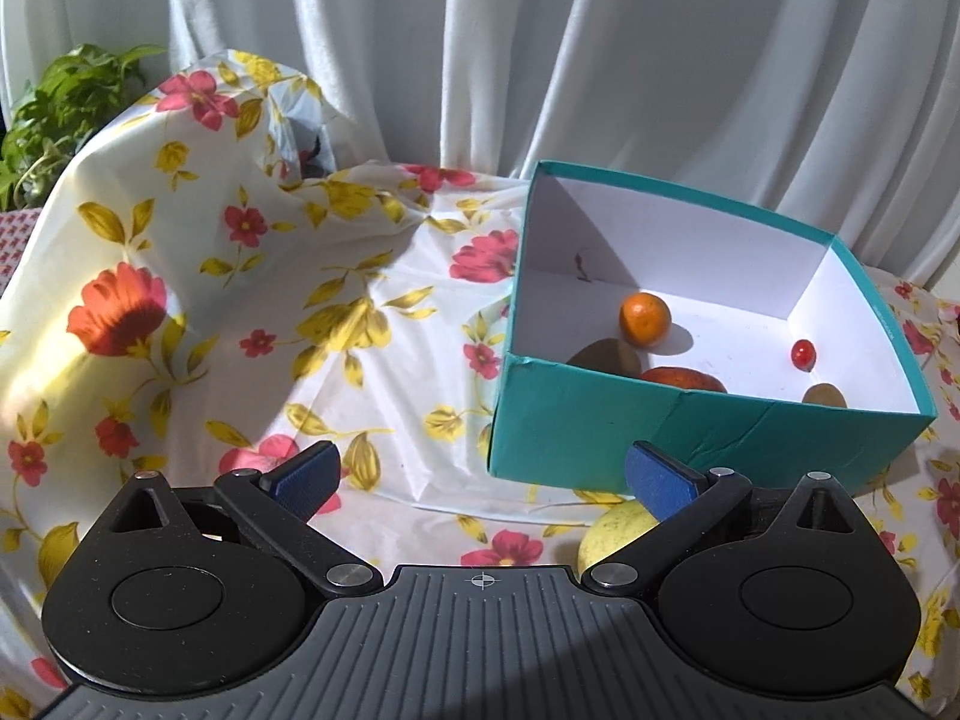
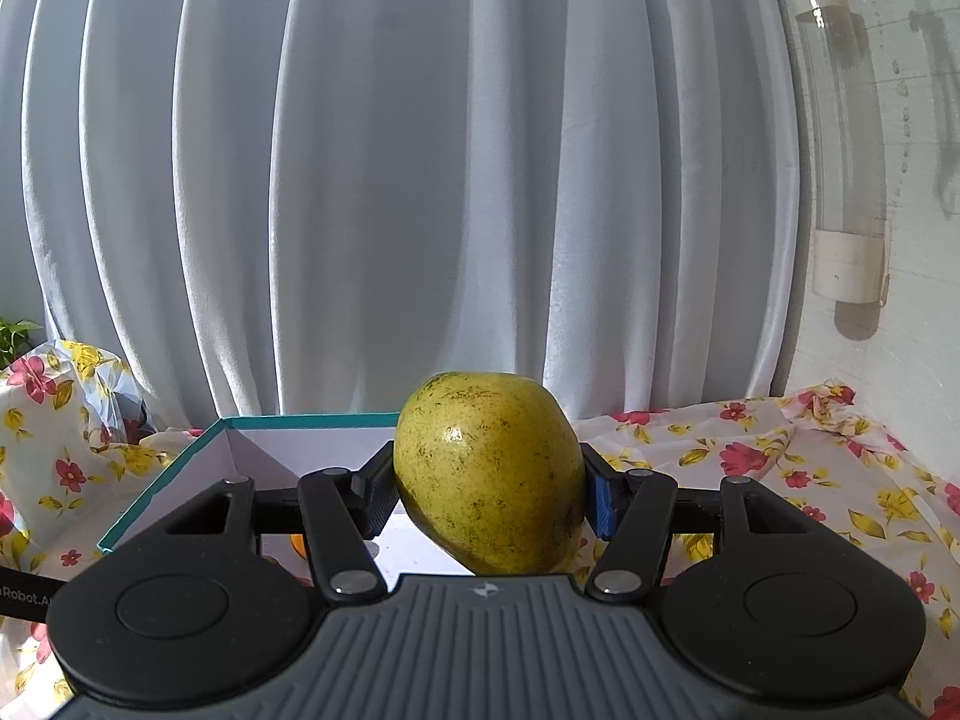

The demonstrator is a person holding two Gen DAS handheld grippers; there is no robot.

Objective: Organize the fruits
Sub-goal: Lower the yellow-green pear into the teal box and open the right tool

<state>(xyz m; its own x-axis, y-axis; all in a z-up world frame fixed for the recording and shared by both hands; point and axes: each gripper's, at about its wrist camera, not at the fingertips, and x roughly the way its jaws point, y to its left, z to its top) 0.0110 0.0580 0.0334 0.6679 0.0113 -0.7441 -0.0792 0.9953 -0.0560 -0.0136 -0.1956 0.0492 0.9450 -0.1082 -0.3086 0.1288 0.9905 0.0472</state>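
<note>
The right tool [image 2: 486, 489] clamps a yellow-green mango [image 2: 489, 474] in the air, just above the teal box [image 2: 174, 474]. The left tool [image 1: 480, 480] hangs wide and empty over the flowered cloth [image 1: 360, 324], near the box holding an orange [image 1: 645, 319].

Home setting. Surface draped in a floral cloth [image 1: 372, 312], white curtains [image 2: 420, 180] behind. A houseplant [image 1: 66, 102] stands at the left; a painted wall [image 2: 918, 330] at the right.
</note>
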